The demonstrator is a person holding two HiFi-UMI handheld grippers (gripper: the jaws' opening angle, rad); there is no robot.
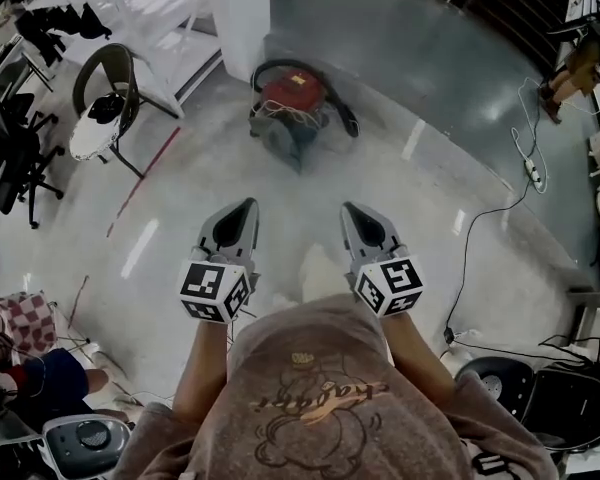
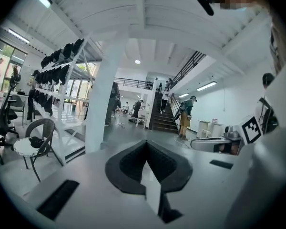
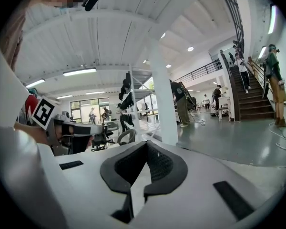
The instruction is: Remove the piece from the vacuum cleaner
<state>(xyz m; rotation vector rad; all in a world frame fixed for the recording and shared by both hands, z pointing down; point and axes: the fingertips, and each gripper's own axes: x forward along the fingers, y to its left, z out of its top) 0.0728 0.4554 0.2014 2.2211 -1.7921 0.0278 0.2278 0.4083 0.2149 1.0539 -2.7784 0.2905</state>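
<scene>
Vacuum cleaner (image 1: 292, 116) well beyond left claw (image 1: 246, 208)

The left gripper (image 1: 246, 208) and right gripper (image 1: 350, 211) point forward, fingers (image 2: 128, 166) together.

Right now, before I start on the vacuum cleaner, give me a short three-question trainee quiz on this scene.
1. True or false: the left gripper holds a piece of the red vacuum cleaner.
2. Where does the vacuum cleaner stand? A) on the floor ahead of both grippers B) between the fingers C) on a shelf
3. Fill in: the fingers of the right gripper are ____.
Key: 1 false, its fingers are shut on nothing; 2 A; 3 shut.
</scene>
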